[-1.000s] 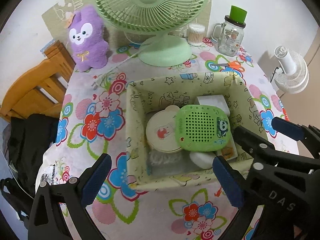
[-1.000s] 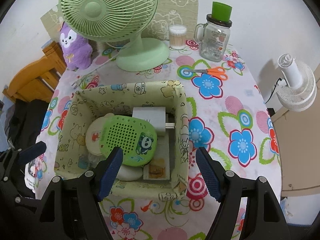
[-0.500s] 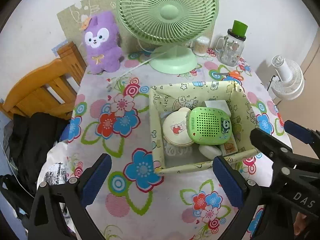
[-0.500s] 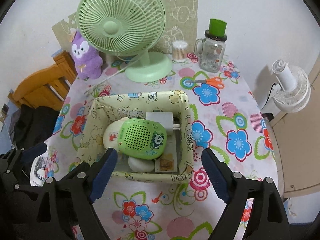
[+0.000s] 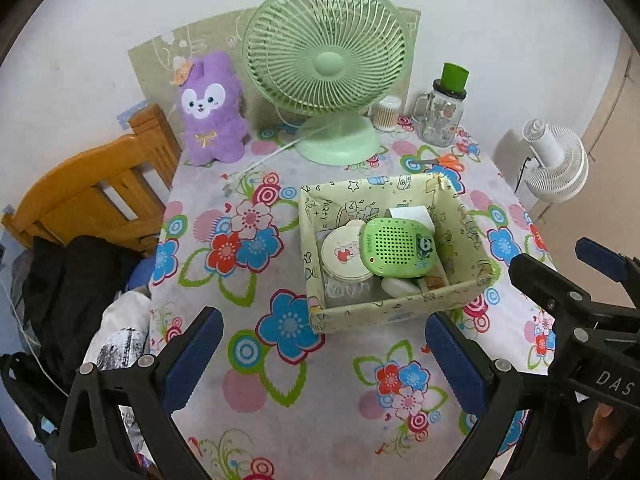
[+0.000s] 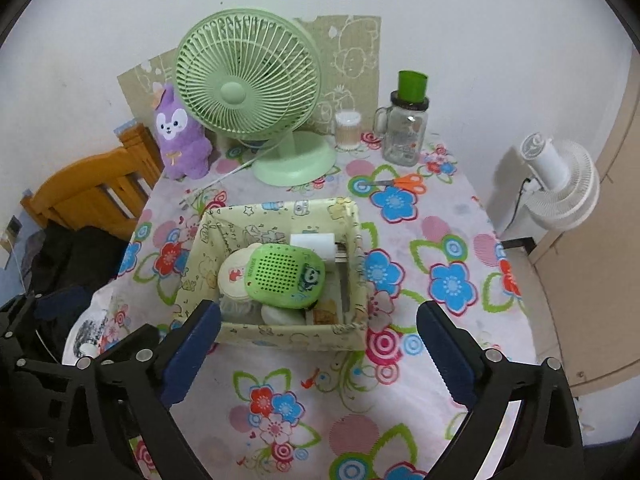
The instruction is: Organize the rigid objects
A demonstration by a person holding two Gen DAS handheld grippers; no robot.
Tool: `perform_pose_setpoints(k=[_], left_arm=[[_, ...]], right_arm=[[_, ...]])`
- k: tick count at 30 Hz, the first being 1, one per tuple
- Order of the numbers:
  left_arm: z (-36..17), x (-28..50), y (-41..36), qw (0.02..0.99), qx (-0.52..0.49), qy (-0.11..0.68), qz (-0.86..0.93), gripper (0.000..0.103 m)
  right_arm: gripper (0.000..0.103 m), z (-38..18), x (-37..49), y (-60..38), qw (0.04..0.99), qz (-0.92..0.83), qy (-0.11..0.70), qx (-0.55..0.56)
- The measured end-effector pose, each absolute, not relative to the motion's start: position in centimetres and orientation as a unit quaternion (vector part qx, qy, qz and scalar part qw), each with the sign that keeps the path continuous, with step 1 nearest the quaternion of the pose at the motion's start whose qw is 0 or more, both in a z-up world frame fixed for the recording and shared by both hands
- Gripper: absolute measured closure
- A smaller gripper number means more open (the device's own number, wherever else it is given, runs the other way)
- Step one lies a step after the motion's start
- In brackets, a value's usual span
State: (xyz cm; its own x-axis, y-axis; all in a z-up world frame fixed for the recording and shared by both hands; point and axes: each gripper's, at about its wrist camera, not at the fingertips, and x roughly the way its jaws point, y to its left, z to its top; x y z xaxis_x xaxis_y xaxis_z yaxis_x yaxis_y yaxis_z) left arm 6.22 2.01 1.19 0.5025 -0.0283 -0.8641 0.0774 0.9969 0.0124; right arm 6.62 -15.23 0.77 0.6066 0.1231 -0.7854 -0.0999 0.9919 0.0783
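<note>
Both grippers are hanging empty, left fingers [image 5: 192,356] spread, right fingers [image 6: 448,356] opening with nothing between, the filled storage box [image 6: 280,332] lying just ahead, nearer the right gripper [image 6: 318,354], orange scissors [image 6: 408,182] lying loose beyond.

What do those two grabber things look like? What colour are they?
Each hand-held gripper is black plastic with two long fingers ending in ribbed blue pads. Silver screws dot the frames. The left gripper and the right gripper look the same. White letters reading "DAS" are printed on the right one's side where the left view shows it. No cables or sleeves show.
</note>
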Motion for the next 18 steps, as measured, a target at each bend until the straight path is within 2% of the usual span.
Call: perform_pose_setpoints(k=[18], left_arm=[[4.6,1.5,0.7,0.885,-0.005,0.465,-0.032,0.0]], right_arm=[[0.0,4.9,2.1,-18.3,0.906,0.073,0.417,0.001]])
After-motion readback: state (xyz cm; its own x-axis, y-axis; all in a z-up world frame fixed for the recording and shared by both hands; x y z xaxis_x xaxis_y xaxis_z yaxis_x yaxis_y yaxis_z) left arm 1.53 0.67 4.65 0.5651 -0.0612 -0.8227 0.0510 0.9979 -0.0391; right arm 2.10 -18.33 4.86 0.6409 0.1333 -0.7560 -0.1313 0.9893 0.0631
